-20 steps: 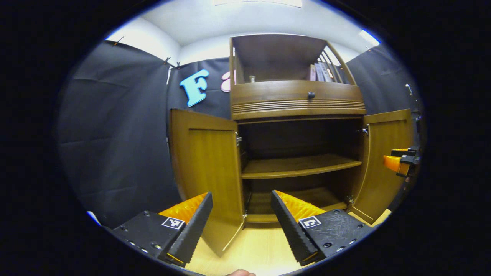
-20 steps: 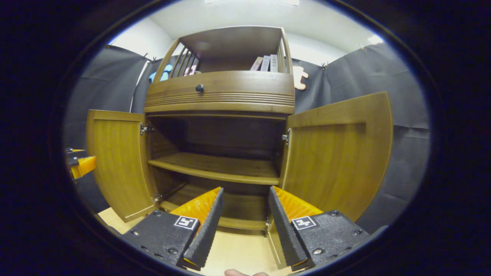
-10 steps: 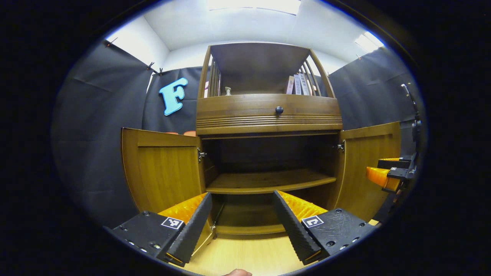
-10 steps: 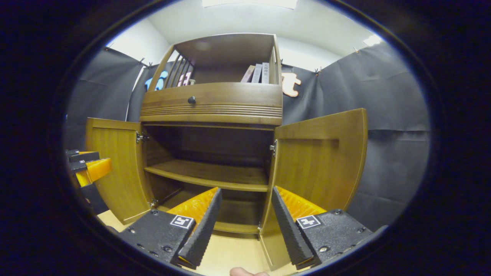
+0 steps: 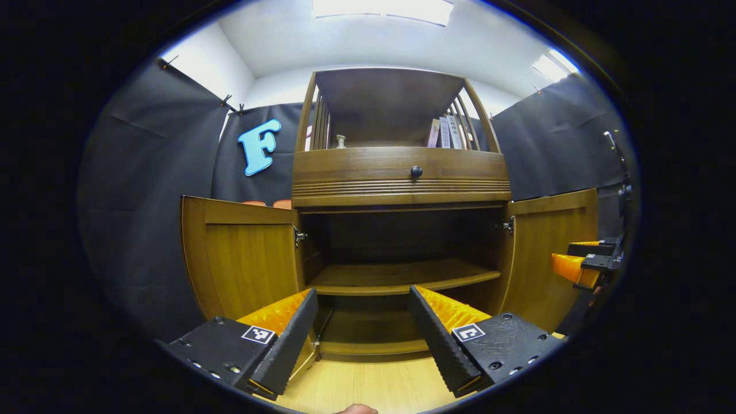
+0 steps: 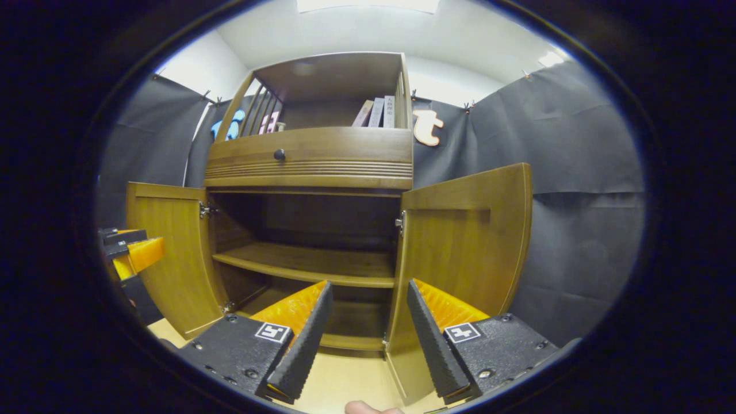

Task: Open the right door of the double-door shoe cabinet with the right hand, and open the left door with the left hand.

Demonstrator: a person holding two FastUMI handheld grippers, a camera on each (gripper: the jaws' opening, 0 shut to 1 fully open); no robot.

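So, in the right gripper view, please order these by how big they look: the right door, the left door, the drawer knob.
1. Right door: largest, though it swings nearer the camera, so this may exaggerate it.
2. Left door: looks smaller, partly because it is seen at an angle.
3. Drawer knob: clearly smallest.

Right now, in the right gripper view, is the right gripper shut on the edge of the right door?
No: the right gripper is open and holds nothing, with the right door swung open beyond it.

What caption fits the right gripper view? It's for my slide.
Right gripper, jaws open, faces the shoe cabinet with both doors swung open.
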